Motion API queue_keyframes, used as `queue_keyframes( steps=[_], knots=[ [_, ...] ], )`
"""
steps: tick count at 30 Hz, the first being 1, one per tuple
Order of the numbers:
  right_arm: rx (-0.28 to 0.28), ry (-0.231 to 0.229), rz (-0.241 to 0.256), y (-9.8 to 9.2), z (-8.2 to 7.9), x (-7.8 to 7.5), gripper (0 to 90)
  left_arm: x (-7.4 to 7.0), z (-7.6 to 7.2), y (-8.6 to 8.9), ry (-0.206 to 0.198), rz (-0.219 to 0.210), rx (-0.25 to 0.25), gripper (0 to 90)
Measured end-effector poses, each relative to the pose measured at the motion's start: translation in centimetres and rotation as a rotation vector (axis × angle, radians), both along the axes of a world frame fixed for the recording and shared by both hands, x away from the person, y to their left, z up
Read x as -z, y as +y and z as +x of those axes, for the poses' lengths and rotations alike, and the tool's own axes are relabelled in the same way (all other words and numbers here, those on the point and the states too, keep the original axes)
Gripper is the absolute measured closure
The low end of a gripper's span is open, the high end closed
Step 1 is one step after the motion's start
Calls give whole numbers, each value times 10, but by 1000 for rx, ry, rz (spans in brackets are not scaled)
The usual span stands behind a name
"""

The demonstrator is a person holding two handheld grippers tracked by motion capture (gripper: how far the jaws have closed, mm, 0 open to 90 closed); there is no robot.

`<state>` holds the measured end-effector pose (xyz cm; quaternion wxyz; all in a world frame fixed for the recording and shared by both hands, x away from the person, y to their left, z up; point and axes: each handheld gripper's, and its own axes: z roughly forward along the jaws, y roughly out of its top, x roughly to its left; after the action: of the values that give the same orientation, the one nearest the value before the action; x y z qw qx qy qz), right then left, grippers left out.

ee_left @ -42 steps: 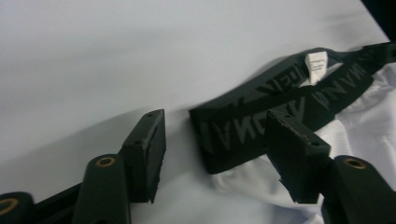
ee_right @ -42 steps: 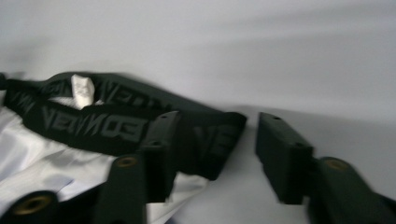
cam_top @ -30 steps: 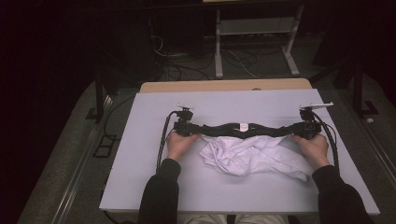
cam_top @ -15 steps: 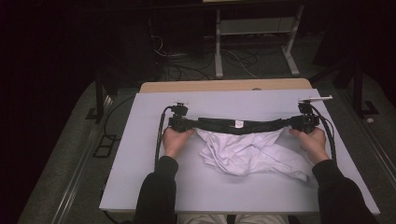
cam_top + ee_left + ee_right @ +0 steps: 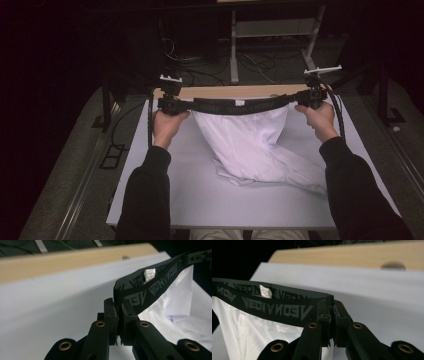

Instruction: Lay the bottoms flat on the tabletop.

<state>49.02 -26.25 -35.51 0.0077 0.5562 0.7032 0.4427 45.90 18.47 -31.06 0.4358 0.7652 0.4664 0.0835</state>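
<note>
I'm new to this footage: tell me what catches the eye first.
A black waistband stretched taut above the far half of the table, each end clamped in a tool: left tool, right tool. From it hangs white fabric, its lower end crumpled on the table. A small white label sits inside the band.

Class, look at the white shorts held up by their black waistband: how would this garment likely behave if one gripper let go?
The white shorts would probably collapse: the fabric hangs limp and creased, its lower part pooled on the table. They seem light, since the black waistband sags only slightly between the left gripper and right gripper.
</note>
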Motion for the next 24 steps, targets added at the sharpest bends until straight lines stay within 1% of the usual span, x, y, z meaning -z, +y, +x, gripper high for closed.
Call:
queue_keyframes(
  steps=[1,4,7,8,10,11,13,15,17,18,19,20,22,24],
  knots=[
    [-9,-24,9,4,6,-8,848,-6,2,2,-11,3,-7,853],
    [-15,-69,34,10,14,-20,848,-27,10,8,-47,14,-37,853],
    [-8,-120,41,18,24,-32,847,-42,19,12,-71,19,-61,853],
    [-3,-130,35,21,27,-35,848,-46,21,13,-77,19,-68,853],
    [-9,-143,10,26,33,-41,848,-53,27,14,-87,34,-75,853],
    [-14,-157,-5,29,37,-46,848,-57,29,13,-92,41,-82,853],
    [-15,-183,-18,31,42,-52,848,-61,33,12,-105,51,-91,853],
    [1,-202,-20,32,46,-55,848,-61,36,9,-117,61,-98,853],
    [23,-208,-9,30,49,-54,848,-57,40,6,-121,63,-100,853],
    [31,-205,-4,29,50,-53,848,-54,42,4,-118,65,-102,853],
    [44,-194,3,29,51,-50,848,-50,44,2,-118,74,-102,852],
    [49,-184,6,28,52,-48,848,-44,47,0,-118,73,-101,852],
    [55,-167,-9,27,54,-43,848,-35,53,-2,-110,58,-103,852],
    [60,-163,-25,26,54,-39,848,-27,58,-4,-99,65,-107,852]
  ],
)
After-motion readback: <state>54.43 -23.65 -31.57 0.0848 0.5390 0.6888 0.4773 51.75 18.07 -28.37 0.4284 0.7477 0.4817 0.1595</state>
